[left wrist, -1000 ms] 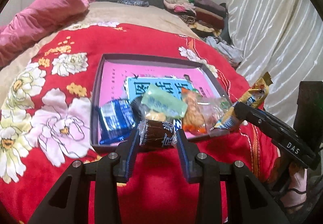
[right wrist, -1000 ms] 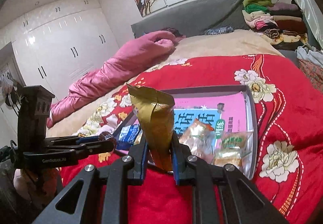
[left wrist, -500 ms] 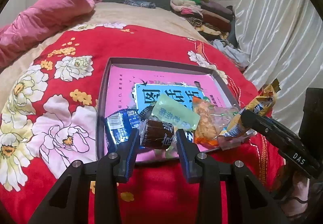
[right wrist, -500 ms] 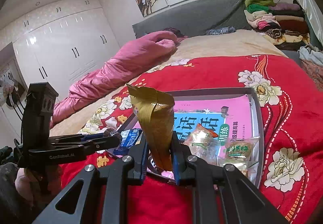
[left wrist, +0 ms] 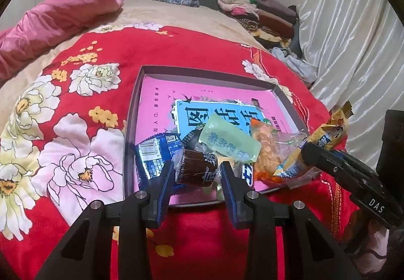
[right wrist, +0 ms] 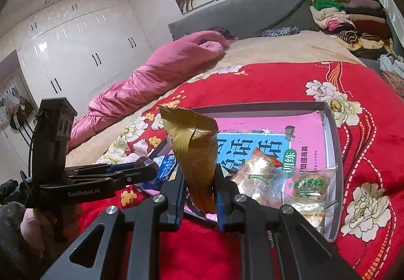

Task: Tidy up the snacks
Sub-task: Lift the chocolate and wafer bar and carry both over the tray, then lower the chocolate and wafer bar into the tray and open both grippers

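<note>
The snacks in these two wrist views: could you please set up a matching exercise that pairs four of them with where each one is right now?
Things:
1. brown snack
2. gold packet
3. blue packet
4. green packet

Places:
A. in the tray, at its left side
B. between the jaws of the right gripper
C. in the tray, lying on top of other snacks
D. between the jaws of the left gripper

Pairs: 1-D, 2-B, 3-A, 4-C
</note>
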### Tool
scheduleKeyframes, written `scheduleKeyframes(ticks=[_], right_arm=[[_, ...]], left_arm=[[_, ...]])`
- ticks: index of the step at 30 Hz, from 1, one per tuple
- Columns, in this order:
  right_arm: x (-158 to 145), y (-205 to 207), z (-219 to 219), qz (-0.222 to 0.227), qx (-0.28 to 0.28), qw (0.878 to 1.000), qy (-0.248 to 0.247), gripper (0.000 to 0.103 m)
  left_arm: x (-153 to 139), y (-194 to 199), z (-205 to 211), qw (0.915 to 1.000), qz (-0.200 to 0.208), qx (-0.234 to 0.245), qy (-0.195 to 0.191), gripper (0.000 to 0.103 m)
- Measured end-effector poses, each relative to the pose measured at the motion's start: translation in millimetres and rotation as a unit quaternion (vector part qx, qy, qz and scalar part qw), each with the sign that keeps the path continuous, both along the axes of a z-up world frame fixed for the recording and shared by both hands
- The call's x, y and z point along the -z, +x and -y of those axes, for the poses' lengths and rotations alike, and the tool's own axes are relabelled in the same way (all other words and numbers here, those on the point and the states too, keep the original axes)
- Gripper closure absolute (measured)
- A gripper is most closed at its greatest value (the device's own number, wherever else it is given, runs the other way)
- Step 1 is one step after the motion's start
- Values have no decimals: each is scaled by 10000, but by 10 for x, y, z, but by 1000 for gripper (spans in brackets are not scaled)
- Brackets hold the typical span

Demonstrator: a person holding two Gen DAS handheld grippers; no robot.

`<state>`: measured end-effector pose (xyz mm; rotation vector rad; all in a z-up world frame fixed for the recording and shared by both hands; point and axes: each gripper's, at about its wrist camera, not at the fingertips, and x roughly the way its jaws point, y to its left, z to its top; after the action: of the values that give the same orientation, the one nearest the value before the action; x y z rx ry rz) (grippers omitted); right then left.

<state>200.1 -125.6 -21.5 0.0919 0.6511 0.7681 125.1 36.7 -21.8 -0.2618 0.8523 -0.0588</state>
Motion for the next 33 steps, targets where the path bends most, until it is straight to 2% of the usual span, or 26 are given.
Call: scheduleKeyframes(ticks=[20,33], right_arm=[[171,87,-217,-235,-223,9990,-299,82],[191,109,-273,-21,-67,9982,-588,82]], left_arm=[[92,70,-7,9999,-112,-48,29,65],[129,120,8,9998,-169,-55,36,65]])
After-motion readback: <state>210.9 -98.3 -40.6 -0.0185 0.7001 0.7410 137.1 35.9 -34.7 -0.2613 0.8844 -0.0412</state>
